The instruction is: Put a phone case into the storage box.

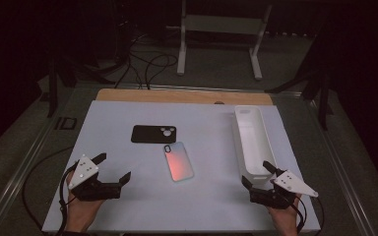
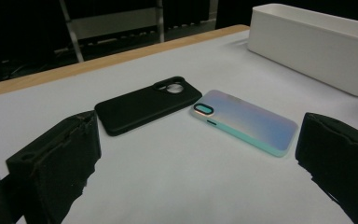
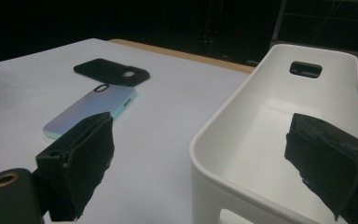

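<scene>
I am holding both grippers low near my edge of the table, jaws spread wide and gripping nothing. The left gripper is pointing toward the two phone cases ahead of it and off to its right; the right gripper is sitting at the near end of the white bin, its jaws straddling that end as its own view shows.

The iridescent case is lying flat, back up, just ahead of the left claw, nearer its right jaw. The black case is lying beyond it, farther from the claw, the two almost touching at the camera-cutout corners.

I am judging both cases light, thin shells, somewhat flexible, the iridescent one glossy and likely slippery. Flat on the white sheet, there is little edge to catch. I am thinking of pinching across the narrow width at the long side rims, mid-length, tipping one jaw under a rim; a hard squeeze may bow the shell and make it pop out
</scene>
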Tool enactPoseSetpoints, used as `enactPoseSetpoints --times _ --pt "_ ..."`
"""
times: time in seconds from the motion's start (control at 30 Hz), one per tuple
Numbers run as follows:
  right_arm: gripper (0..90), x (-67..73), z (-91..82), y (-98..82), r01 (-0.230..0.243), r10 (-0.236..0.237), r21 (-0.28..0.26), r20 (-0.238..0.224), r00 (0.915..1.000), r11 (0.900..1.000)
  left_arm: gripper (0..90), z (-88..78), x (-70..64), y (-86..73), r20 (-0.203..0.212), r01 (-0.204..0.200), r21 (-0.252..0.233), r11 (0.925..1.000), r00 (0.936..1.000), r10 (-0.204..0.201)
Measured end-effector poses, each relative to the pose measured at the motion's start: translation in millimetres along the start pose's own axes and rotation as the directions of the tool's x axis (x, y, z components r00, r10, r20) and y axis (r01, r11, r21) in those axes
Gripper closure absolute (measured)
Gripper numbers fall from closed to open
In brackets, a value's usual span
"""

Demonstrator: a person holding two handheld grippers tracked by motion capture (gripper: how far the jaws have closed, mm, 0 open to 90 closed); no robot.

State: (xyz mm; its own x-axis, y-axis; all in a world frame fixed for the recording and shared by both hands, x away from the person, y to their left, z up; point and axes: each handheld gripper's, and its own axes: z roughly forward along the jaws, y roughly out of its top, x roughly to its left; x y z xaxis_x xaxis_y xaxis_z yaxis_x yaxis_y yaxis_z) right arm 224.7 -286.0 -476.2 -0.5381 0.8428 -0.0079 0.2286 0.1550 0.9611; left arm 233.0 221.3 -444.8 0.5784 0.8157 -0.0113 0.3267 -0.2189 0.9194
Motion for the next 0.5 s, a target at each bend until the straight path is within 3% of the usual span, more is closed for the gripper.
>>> enactPoseSetpoints --times 0.5 --pt "7.8 0.3 0.7 -0.2 0.004 -0.004 0.003 -0.001 1.0 1.0 0.0 40.9 -14.7 12.0 0.053 -0.013 0.043 0.999 0.9985 0.011"
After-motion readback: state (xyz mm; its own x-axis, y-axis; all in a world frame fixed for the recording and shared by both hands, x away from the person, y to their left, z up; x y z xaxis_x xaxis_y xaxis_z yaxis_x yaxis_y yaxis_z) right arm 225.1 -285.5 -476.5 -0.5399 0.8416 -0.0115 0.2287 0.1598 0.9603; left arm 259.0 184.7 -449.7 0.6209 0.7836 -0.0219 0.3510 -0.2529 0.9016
